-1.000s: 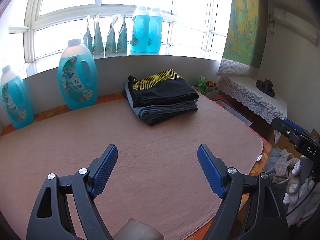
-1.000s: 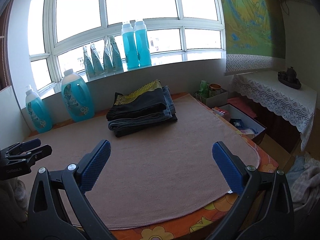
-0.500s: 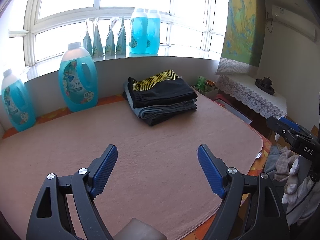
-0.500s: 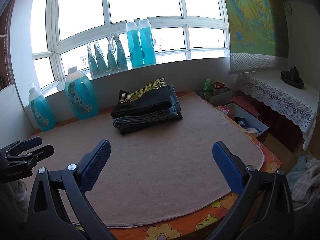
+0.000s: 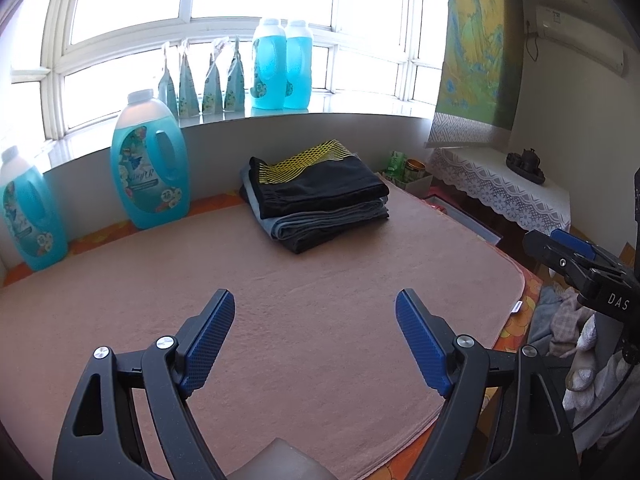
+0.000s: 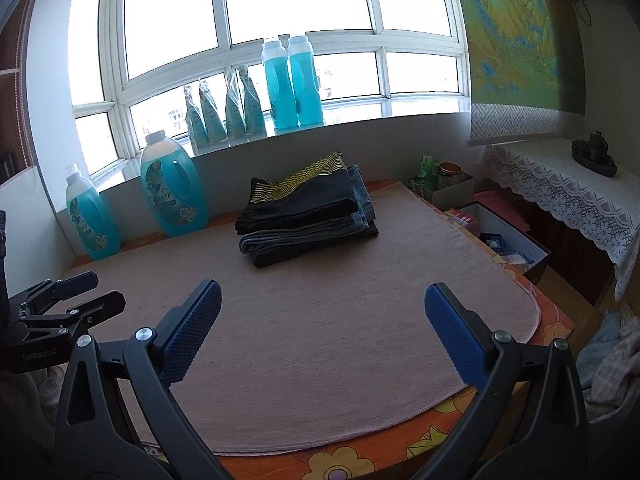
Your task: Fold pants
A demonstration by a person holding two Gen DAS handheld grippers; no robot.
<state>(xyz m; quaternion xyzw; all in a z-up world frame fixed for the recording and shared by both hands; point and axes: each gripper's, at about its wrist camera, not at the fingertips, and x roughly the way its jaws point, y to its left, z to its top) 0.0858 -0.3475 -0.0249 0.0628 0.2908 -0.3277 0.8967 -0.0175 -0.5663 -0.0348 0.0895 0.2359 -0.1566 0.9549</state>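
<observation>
A stack of folded pants lies at the far side of the pink mat, a black pair with a yellow mesh band on top; it also shows in the right wrist view. My left gripper is open and empty above the mat's near part. My right gripper is open and empty above the mat. Each gripper shows at the edge of the other's view: the right one, the left one.
Blue detergent bottles stand against the wall at the back left, more on the windowsill. A heap of loose clothes lies off the mat's right edge. A lace-covered side table and open boxes stand at the right.
Both grippers have drifted slightly, so the views shift a little. Both stay open and empty. The folded stack has not moved.
</observation>
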